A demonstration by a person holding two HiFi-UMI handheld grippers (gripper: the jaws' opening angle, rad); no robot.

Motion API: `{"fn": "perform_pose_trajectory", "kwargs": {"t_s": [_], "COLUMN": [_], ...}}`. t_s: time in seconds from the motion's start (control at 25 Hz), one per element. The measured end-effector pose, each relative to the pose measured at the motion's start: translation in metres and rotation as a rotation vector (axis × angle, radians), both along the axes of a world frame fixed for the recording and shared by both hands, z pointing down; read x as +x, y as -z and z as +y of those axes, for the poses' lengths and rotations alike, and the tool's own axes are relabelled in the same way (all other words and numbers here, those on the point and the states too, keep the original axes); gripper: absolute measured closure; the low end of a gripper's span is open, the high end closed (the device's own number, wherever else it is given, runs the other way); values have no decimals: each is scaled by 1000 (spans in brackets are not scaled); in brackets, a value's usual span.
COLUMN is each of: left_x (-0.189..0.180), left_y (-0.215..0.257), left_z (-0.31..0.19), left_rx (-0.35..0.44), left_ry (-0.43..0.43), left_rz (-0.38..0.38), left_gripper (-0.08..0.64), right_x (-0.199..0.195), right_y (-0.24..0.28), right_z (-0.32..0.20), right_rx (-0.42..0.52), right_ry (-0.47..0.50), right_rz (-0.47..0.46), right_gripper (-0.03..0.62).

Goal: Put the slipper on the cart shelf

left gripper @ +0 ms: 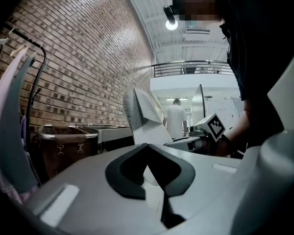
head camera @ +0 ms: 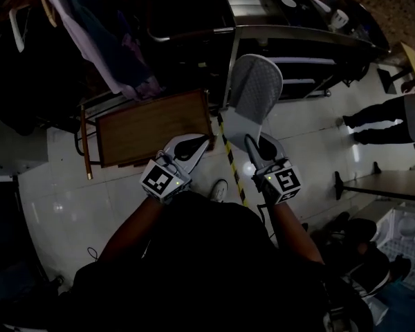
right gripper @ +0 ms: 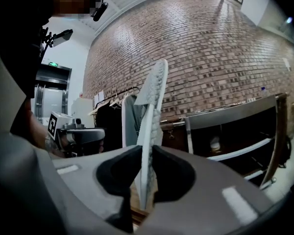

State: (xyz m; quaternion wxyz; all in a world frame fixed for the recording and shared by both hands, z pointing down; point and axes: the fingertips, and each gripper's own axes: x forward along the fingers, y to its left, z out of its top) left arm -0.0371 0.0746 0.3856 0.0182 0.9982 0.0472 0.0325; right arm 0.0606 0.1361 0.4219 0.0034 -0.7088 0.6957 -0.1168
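pinching the slipper edge-on, right tool points it lengthwise toward the cart; left tool clenched empty.

A large indoor hall: high brick wall, clothes rack, steel cart.

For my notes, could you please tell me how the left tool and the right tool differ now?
The right tool is shut on the grey slipper, edge-on between its jaws; the left tool is shut on nothing. The left tool shows left of the striped floor tape, the right tool right of it. Both point ahead.
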Motion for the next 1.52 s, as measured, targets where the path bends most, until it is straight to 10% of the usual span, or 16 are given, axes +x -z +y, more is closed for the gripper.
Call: {"fn": "perform_pose_trajectory", "kwargs": {"t_s": [0.8,1.52], "left_x": [157,315], "left_y": [-30,-26], "left_z": [-26,-18], "left_rx": [-27,20], "left_ry": [-307,-280], "left_rz": [6,2], "left_gripper": [557,557], "right_x": [136,249], "right_y": [-83,-187], "right_z": [8,-3], "right_rx": [-135,-280], "right_ry": [-325,-218], "right_rz": [-112,-364], "right_gripper": [526,526]}}
